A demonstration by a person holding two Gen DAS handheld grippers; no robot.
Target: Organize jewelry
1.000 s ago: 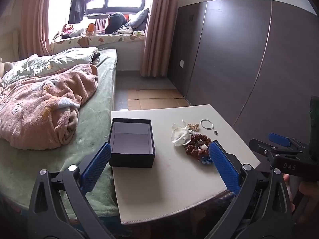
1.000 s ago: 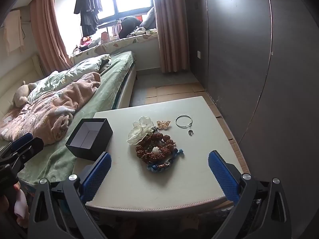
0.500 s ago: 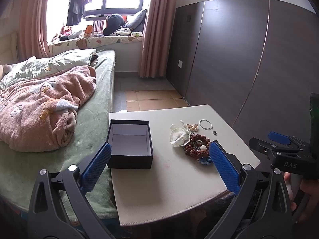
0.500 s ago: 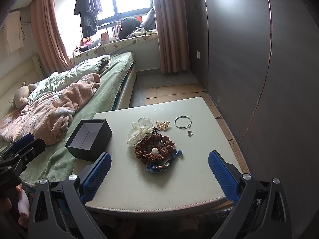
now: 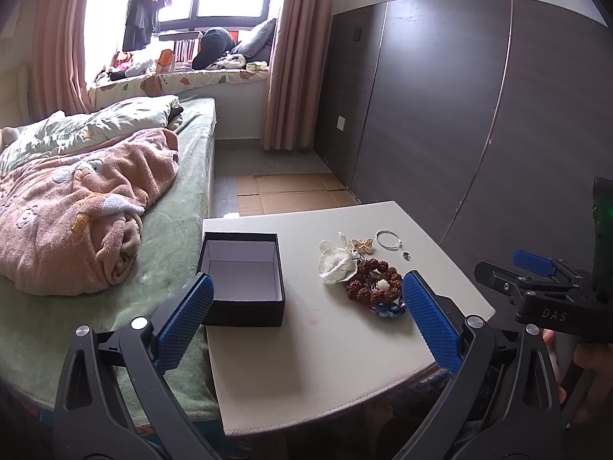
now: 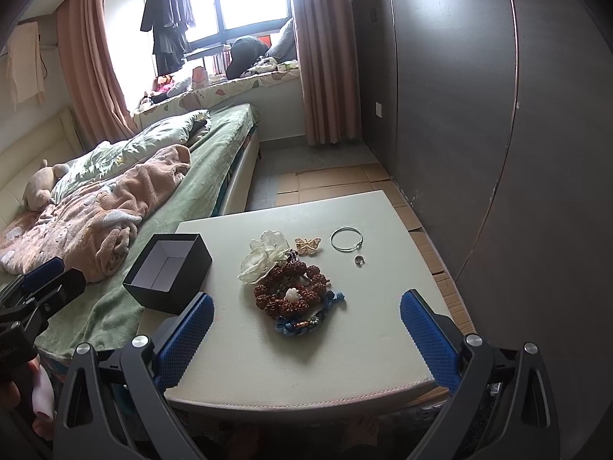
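Black box [image 6: 167, 272] beside brown beads [image 6: 291, 292]

My view: daylit window [image 6: 245, 0], pink curtains [image 6: 325, 57], unmade bed [image 5: 115, 191], dark wall panels [image 5: 459, 115], cardboard-covered floor [image 5: 287, 191].

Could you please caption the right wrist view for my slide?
Open right gripper faces jewelry pile beside empty black box.

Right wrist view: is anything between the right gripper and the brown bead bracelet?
Nothing visible. The right gripper is open and short of the brown bead bracelet, with only bare table between; the blue cord bracelet lies against its near side.
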